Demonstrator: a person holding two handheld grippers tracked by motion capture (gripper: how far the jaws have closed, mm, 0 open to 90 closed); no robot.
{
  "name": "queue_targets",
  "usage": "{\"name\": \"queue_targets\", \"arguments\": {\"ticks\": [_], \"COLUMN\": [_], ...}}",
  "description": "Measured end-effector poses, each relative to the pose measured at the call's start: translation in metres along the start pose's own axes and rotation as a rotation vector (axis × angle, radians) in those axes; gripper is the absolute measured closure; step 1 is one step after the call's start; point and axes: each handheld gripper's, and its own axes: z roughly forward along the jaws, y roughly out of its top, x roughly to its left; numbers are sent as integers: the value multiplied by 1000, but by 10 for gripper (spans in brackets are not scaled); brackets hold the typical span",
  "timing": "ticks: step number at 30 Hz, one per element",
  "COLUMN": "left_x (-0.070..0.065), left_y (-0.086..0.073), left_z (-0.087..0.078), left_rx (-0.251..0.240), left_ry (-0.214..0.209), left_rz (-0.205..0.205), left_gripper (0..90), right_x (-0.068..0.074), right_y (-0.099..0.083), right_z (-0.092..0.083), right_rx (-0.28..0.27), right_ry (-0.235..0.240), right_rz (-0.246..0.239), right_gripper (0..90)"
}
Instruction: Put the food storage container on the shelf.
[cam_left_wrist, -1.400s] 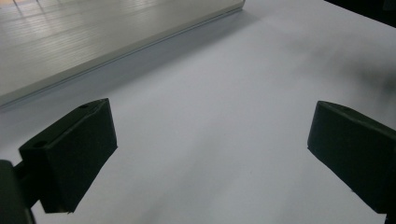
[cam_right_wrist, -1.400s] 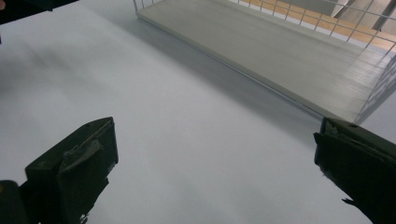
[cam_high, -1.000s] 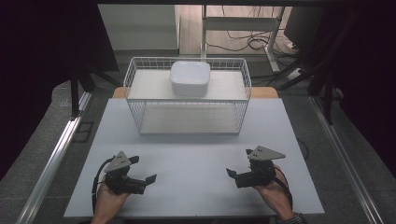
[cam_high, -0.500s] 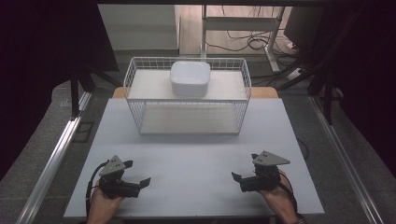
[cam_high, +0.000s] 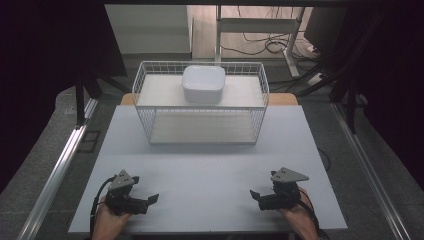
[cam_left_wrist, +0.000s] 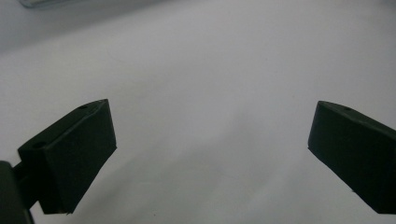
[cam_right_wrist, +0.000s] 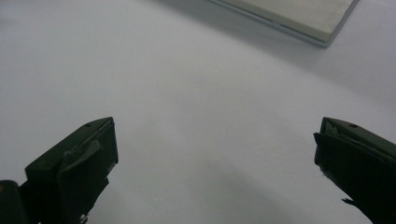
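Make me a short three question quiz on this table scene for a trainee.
1. True or false: the white bowl sits upside down on top of the wire rack.
2. Are the left gripper jaws open or shut?
3. The right gripper is: A) inside the rack, B) low over the near edge of the white table, C) gripping the bowl.
Key: 1 true; 2 open; 3 B.

Black left gripper (cam_high: 150, 199) with grey three-cornered plate and looping black cable, matching right gripper (cam_high: 256, 195), bare hands
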Motion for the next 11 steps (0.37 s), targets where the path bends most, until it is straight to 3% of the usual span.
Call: {"name": "queue_targets", "arguments": {"ticks": [6, 11], "left_x": [-1, -1], "left_y": [-1, -1], "left_z": [5, 6], "left_rx": [43, 49], "left_ry": [-4, 5], "left_rz": [6, 5], "left_gripper": [5, 2], "right_x": [-6, -8], "right_y": [-5, -7], "right_z": [5, 7], "right_rx": [33, 48], "right_ry": [28, 28], "right_rz": [43, 44], "right_gripper": [0, 0]}}
